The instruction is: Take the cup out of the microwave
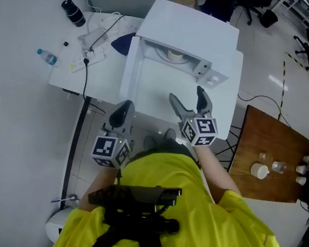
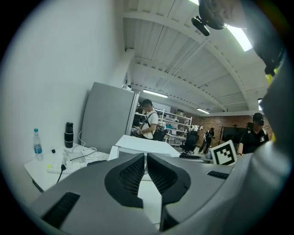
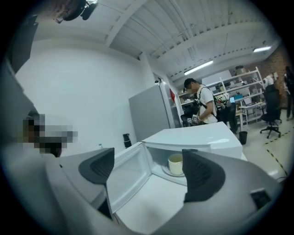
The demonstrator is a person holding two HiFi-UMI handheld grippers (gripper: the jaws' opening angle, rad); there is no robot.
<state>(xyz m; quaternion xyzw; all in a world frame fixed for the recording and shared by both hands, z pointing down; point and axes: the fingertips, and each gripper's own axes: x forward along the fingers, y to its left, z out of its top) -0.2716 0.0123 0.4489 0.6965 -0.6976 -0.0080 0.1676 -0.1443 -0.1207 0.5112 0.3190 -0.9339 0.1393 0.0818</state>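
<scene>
A white microwave (image 1: 189, 25) stands on a white table (image 1: 153, 99) with its door (image 1: 129, 74) swung open to the left. A pale cup (image 3: 175, 164) sits upright on the turntable plate inside; in the head view only its top (image 1: 175, 54) shows in the opening. My right gripper (image 1: 186, 94) hovers over the table in front of the opening, open with nothing between its fingers; in the right gripper view (image 3: 148, 153) the cup lies ahead, well beyond the tips. My left gripper (image 1: 122, 114) hangs lower left, off the table's front edge, shut and empty (image 2: 146, 158).
On the table's left end lie a water bottle (image 1: 46, 57), a black flask (image 1: 73, 11) and a power strip with cables (image 1: 90, 49). A wooden table (image 1: 272, 158) with small cups stands to the right, another person's hands at its edge. Office chairs stand behind.
</scene>
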